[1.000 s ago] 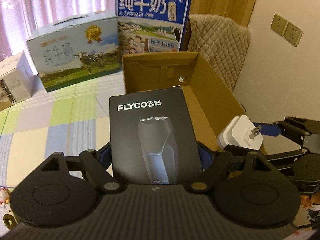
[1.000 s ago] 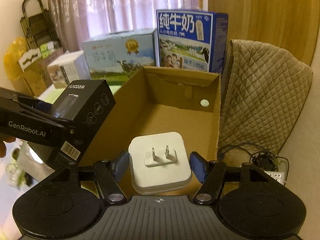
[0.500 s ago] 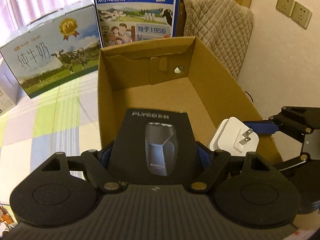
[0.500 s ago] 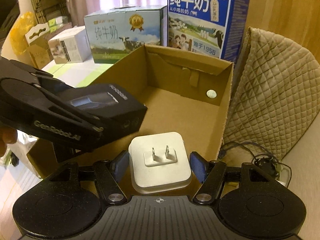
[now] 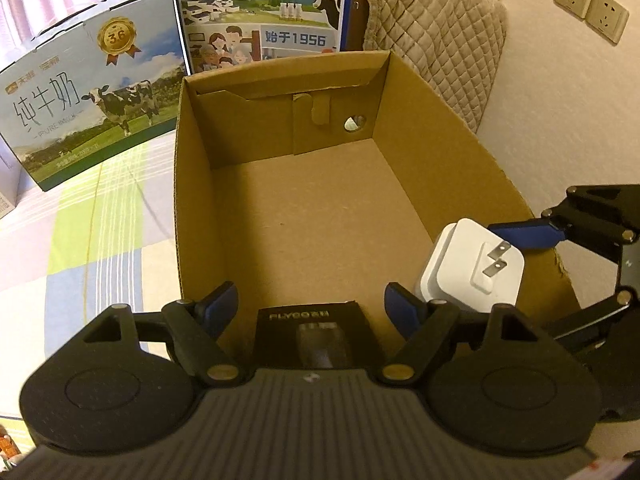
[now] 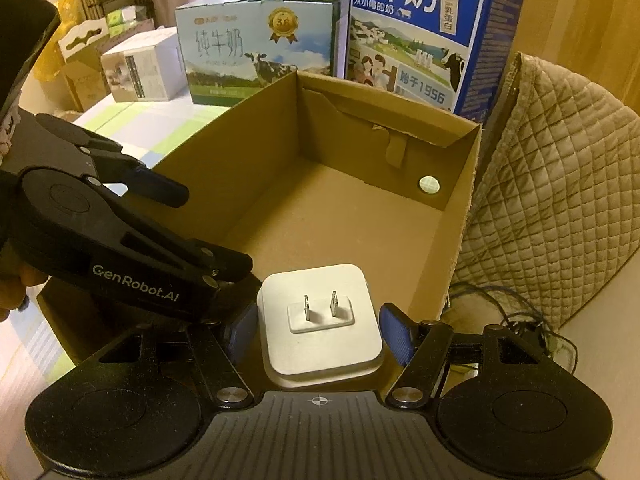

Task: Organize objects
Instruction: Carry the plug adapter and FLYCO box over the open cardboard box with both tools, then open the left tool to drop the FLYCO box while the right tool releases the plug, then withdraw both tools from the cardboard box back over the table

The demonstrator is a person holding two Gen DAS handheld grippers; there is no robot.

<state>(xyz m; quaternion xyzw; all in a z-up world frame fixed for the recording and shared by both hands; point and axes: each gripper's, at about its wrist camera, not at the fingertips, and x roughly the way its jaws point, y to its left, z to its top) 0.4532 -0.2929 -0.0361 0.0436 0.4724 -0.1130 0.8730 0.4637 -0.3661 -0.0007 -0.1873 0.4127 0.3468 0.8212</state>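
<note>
An open cardboard box [image 5: 200, 208] lies on the checked cloth. A black FLYCO shaver box [image 5: 316, 332] rests inside its near end. It lies right below my left gripper [image 5: 310, 310], which is open with its blue pads standing clear of the shaver box's sides. The right wrist view shows the left gripper [image 6: 212, 232] low over the cardboard box's [image 6: 260, 140] near left corner. My right gripper [image 6: 318, 332] is shut on a white plug adapter [image 6: 320, 312], prongs up, held above the near right part of the box. The adapter [image 5: 468, 268] is also seen from the left wrist.
Two milk cartons stand behind the box, a pale one [image 5: 88, 96] and a blue one [image 5: 264, 12]. A quilted cover [image 6: 560, 152] sits to the right, with tangled cables [image 6: 508, 312] beneath it. Wall sockets [image 5: 592, 12] are at the far right. Smaller boxes [image 6: 136, 68] stand at the back left.
The left gripper moved forward over the cardboard box, tilted the shaver box down and opened, leaving it inside. The right gripper came closer to the box, still holding the adapter.
</note>
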